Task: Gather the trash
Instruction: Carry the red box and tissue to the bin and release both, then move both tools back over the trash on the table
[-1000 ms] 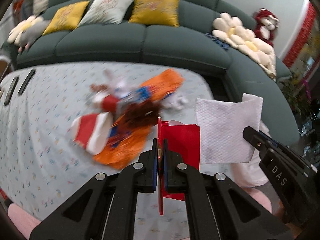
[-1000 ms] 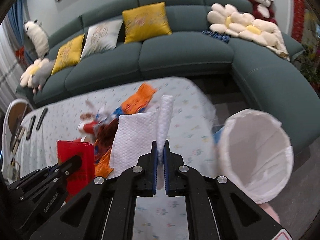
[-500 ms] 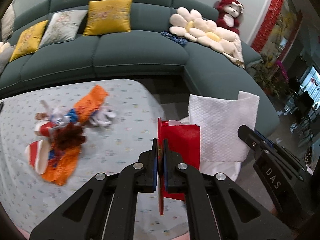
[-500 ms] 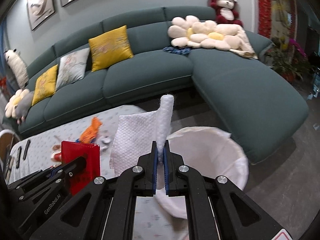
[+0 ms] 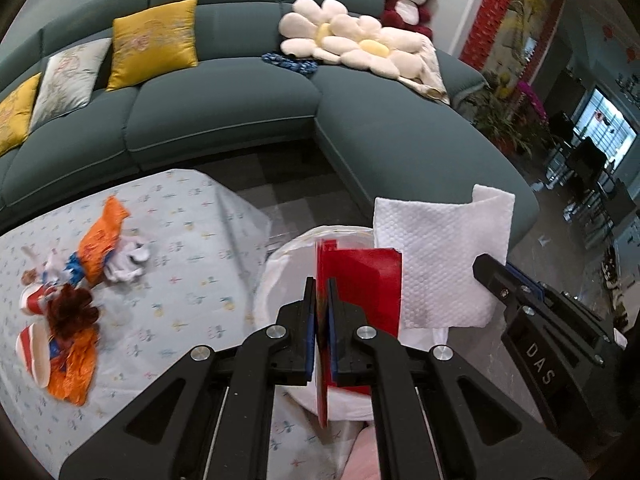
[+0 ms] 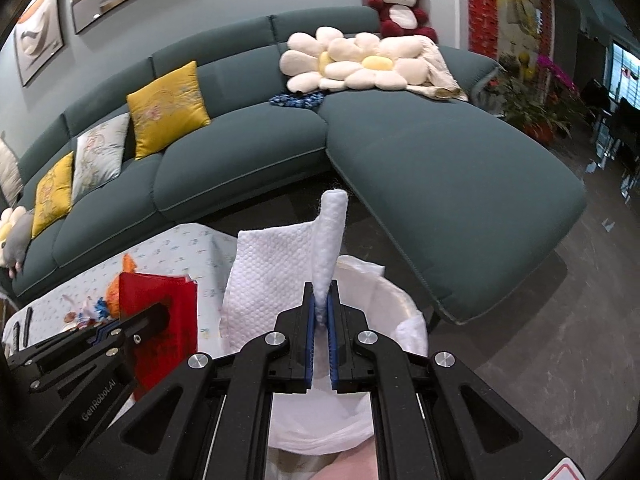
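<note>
Clamping a flat red paper packet (image 5: 360,280) between its blue-padded jaws, the left gripper (image 5: 319,300) hangs above a round bin lined with a white plastic bag (image 5: 276,276), which stands just off the corner of a low table. Alongside it, the right gripper (image 6: 322,304) pinches an embossed white paper towel (image 6: 276,276) by one folded edge, the sheet standing up from the closed jaws and hanging over the same lined bin (image 6: 396,308). Both pieces of rubbish are held in the air side by side, the towel (image 5: 440,264) to the right of the red packet (image 6: 160,300) in each view, and neither touches the liner.

On the table, covered in a pale cloth with small printed motifs (image 5: 180,248), more litter lies in a loose heap well apart from the bin: a crumpled orange snack wrapper (image 5: 102,236), a scrunched white tissue (image 5: 128,260), a red-and-white paper cup on its side (image 5: 34,354) and a dark reddish-brown clump (image 5: 70,312).

Behind the table curves a dark green sectional sofa (image 6: 420,168) with yellow cushions (image 6: 168,108), cream flower-shaped pillows (image 6: 352,64) and a red-and-white plush bear (image 6: 400,4).
</note>
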A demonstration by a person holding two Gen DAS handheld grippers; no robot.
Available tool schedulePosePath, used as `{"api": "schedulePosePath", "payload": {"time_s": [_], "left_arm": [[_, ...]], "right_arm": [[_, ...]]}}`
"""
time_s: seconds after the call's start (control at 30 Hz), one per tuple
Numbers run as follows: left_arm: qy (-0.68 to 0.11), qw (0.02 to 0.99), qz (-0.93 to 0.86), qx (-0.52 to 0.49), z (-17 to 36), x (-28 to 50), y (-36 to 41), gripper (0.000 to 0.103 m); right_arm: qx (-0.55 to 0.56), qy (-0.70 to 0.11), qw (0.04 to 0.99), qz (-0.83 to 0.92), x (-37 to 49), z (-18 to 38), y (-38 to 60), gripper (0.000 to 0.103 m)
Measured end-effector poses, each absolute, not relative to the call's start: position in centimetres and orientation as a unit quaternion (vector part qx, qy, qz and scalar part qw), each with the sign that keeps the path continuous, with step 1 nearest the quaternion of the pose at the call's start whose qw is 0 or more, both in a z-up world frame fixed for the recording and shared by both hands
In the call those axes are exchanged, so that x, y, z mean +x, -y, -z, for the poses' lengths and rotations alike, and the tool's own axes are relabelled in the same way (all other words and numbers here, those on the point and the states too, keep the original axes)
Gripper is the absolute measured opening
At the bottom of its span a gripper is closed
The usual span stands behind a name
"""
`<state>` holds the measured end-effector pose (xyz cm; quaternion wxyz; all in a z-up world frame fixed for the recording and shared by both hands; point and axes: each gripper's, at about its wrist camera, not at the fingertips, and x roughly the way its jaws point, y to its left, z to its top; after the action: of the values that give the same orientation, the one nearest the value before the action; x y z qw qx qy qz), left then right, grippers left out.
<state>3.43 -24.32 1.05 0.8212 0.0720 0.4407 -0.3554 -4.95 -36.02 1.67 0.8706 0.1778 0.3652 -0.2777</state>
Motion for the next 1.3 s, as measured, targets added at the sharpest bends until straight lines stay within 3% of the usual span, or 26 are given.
{"api": "schedulePosePath", "payload": {"time_s": [0.13, 0.2, 0.27, 0.37, 0.67, 1.3], "left_arm": [[-0.437, 0.82, 0.363, 0.075, -0.8, 3.7, 25.8, 0.01], [-0.438, 0.819, 0.364, 0.073, -0.7, 4.0, 26.3, 0.021], [-0.436, 0.822, 0.359, 0.067, -0.7, 4.3, 26.3, 0.041], [-0.433, 0.827, 0.353, 0.06, -0.7, 4.4, 26.2, 0.052], [-0.432, 0.836, 0.333, 0.06, -0.9, 5.2, 24.9, 0.058], [-0.426, 0.861, 0.279, 0.022, -2.1, 6.9, 17.4, 0.059]], "right_arm": [[0.184, -0.367, 0.865, 0.287, -5.0, -1.1, 37.3, 0.006], [0.186, -0.368, 0.864, 0.289, -4.9, -0.9, 37.7, 0.006], [0.188, -0.369, 0.863, 0.29, -4.7, -0.8, 38.0, 0.009], [0.189, -0.366, 0.864, 0.29, -4.5, -0.6, 38.1, 0.01], [0.184, -0.364, 0.867, 0.287, -3.9, -1.0, 37.6, 0.023], [0.144, -0.364, 0.884, 0.255, -1.3, -3.2, 31.2, 0.047]]}}
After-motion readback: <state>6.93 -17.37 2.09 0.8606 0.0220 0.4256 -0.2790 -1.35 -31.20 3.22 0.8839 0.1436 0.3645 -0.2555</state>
